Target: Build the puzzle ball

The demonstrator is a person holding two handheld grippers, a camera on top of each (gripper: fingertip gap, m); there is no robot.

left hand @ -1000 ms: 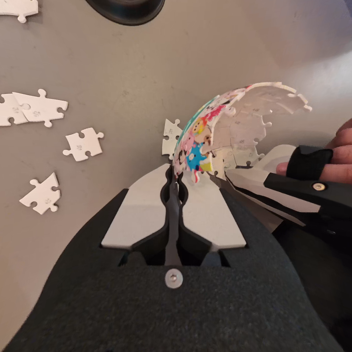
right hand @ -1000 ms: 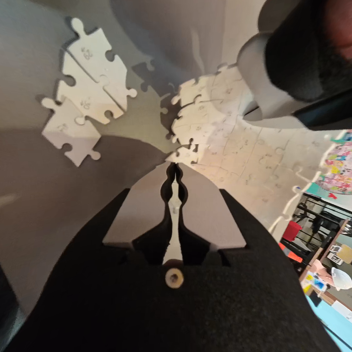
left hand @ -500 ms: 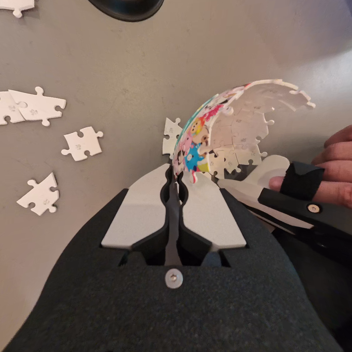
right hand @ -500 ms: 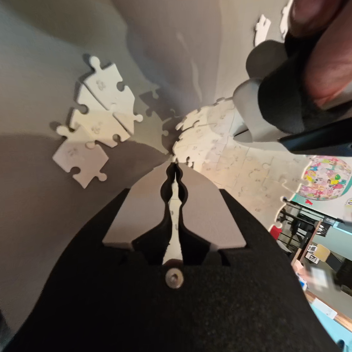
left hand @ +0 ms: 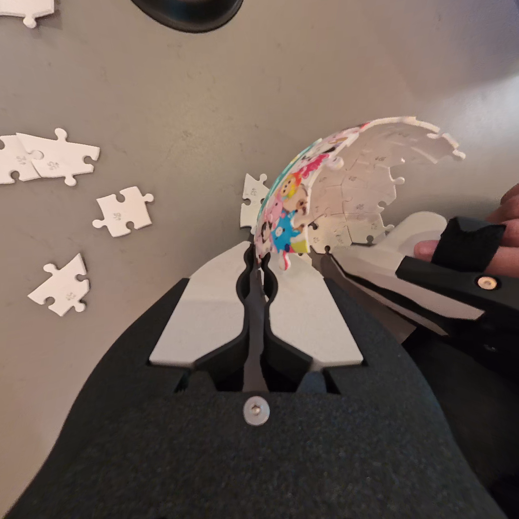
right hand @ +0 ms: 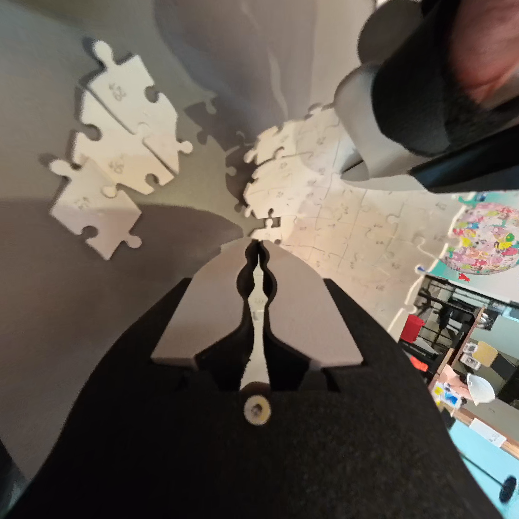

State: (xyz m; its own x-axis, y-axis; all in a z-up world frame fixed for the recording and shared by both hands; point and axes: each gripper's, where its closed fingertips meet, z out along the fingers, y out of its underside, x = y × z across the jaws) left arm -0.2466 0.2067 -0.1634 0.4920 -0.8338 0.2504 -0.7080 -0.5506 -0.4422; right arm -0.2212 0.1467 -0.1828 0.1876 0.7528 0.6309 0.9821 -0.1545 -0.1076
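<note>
The left gripper (left hand: 257, 254) has its two fingers pressed close together, and they pinch the near edge of the puzzle ball (left hand: 348, 193). The ball is only partly built, so it looks like a curved shell. Its outside is full of bright cartoon colours and its inside is plain white with small marks on each piece. The shell is held up above the grey table (left hand: 196, 106), and its open side faces right. The right gripper (left hand: 323, 254) comes in from the right, and its tips sit at the low edge of the shell, on the white inside. In the right wrist view, the right gripper (right hand: 259, 243) has its fingers almost closed, and a thin white puzzle piece (right hand: 257, 323) shows in the narrow gap between them. Its tip touches the edge of the shell (right hand: 323, 224) where there is a small notch. A hand (left hand: 505, 238) with a black strap around the fingers holds the right gripper. On the table to the left lie loose white pieces: two joined pieces (left hand: 47, 160) far left, one single piece (left hand: 122, 207) nearer the middle, and another piece (left hand: 61, 286) closer to the camera. One more white piece (left hand: 251, 205) lies just behind the shell. A dark round thing (left hand: 191, 14) sits at the far edge of the table. In the right wrist view, three white pieces (right hand: 118, 148) lie in a bunch on the table to the left of the shell.
</note>
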